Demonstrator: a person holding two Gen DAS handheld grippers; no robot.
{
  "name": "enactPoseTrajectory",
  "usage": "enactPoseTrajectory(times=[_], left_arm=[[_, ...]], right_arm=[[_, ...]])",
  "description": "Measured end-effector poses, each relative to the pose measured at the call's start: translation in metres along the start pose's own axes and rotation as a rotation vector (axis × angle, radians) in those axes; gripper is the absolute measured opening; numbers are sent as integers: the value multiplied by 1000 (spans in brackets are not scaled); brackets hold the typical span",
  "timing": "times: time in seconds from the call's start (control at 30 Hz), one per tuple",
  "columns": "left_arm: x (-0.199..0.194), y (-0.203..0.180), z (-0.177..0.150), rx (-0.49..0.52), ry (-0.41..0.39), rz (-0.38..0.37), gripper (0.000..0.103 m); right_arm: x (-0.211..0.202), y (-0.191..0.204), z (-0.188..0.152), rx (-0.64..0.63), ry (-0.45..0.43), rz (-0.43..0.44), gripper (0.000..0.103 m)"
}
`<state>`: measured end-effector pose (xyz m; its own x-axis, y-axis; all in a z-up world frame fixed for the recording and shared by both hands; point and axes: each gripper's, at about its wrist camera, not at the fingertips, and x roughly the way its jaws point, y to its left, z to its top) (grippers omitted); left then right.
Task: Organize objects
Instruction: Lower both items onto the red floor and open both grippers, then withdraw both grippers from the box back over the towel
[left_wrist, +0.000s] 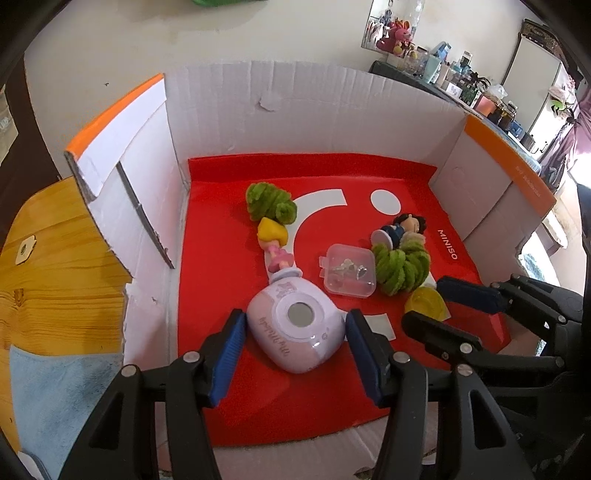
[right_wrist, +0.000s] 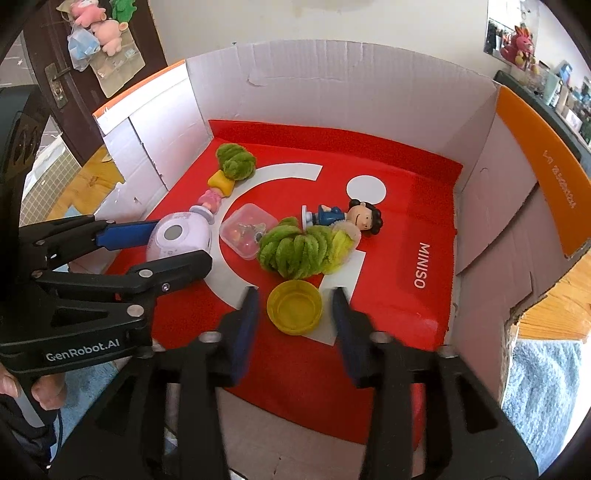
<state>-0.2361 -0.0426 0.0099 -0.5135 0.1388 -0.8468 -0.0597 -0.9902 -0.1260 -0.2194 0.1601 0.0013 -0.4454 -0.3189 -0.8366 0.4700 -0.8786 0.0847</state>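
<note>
A lilac toy camera (left_wrist: 293, 326) lies on the red mat (left_wrist: 221, 387) inside a cardboard box. My left gripper (left_wrist: 293, 325) is open with its blue pads on either side of the camera; whether they touch it I cannot tell. It also shows in the right wrist view (right_wrist: 177, 243), around the camera (right_wrist: 181, 236). My right gripper (right_wrist: 295, 299) is open around a yellow cap (right_wrist: 294, 307), pads apart from it. A clear small case (left_wrist: 349, 269), two green fuzzy bundles (left_wrist: 271, 202) (left_wrist: 400, 267), a blonde doll (left_wrist: 273, 240) and a dark-haired figure (right_wrist: 343, 216) lie beyond.
The white cardboard box walls (left_wrist: 295, 110) with orange flaps (left_wrist: 509, 166) enclose the mat on three sides. A wooden table (left_wrist: 55, 266) and a blue towel (left_wrist: 66, 398) lie outside to the left. A cluttered shelf (left_wrist: 461, 85) stands far back right.
</note>
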Motion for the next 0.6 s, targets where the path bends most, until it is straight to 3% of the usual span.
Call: enactPoseTrajectory(times=[0.37,0.47,0.6], left_arm=[[-13,-1,-6,1,-18,-1,58],[-16,-2,-8,4,-28,8,62],[-24,0,-11,-5,-48,24,71]], right_arm=[[-9,4,-3,-1,-14,3,47],[-13,7,-4,-4,-22,1,55],[-20,8,-5,-6,-33,0,56]])
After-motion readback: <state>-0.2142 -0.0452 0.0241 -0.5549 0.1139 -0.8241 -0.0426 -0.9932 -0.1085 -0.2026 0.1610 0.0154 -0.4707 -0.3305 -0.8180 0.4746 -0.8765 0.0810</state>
